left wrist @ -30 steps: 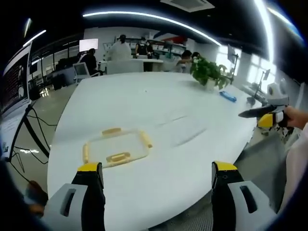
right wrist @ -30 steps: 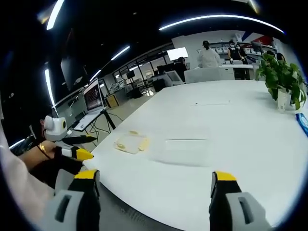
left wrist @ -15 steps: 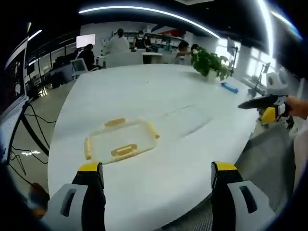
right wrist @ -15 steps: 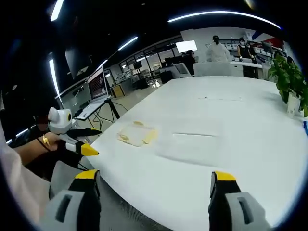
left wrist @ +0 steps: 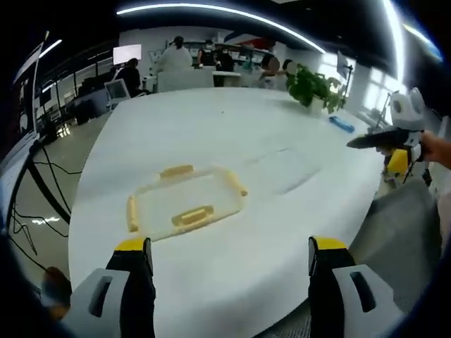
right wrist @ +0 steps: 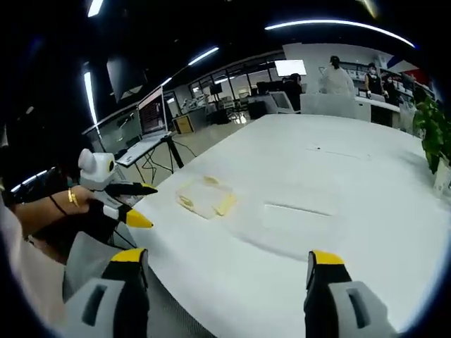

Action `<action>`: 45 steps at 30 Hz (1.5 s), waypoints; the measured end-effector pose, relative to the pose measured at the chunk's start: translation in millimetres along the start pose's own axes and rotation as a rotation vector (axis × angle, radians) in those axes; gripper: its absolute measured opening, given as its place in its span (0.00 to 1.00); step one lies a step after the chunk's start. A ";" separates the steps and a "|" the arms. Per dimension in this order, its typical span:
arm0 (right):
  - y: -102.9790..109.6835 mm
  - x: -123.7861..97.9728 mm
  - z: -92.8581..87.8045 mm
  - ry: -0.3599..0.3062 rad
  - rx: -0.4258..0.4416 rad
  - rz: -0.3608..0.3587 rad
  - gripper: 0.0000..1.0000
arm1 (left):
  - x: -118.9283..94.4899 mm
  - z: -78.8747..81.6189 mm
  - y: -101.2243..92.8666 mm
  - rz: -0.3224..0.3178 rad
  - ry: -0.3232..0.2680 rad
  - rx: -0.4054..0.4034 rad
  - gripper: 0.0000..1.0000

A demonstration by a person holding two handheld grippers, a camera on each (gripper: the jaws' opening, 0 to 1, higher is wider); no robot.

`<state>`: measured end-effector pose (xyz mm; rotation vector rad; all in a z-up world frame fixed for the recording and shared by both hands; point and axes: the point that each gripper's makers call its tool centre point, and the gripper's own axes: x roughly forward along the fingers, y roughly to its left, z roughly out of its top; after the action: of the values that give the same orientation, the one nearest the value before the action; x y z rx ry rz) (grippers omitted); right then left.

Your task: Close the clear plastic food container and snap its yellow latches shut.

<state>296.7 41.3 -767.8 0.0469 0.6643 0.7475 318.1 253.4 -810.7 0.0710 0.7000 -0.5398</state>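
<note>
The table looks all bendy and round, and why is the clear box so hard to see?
Left gripper view: the fisheye lens bows the table, and ceiling lights wash it pale. Right gripper view: the clear box is a faint outline, while the lid shows by its yellow latches.

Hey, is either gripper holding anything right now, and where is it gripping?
Nothing is held. Left gripper and right gripper are open, short of the lid.

The clear container body (left wrist: 282,169) nearly vanishes against the white table (left wrist: 211,120). In the right gripper view the lid's (right wrist: 206,197) latches are too small to tell apart.
</note>
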 end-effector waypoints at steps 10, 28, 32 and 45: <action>-6.8 10.5 15.0 0.012 -0.065 0.009 0.93 | 9.4 11.5 20.1 -0.022 0.022 0.081 0.90; -3.0 43.7 35.0 0.049 -0.171 0.078 0.92 | 28.0 20.0 64.3 -0.037 0.114 0.253 0.87; -4.3 52.9 36.4 0.082 -0.249 0.089 0.91 | 33.8 25.0 64.8 -0.111 0.100 0.199 0.88; 0.1 86.2 43.7 0.159 -0.398 0.186 0.90 | 48.2 15.9 89.4 -0.147 0.212 0.350 0.86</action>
<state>368.4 105.1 -779.7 -0.3217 0.6574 1.0598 402.3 305.1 -839.1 0.4110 0.8143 -0.8004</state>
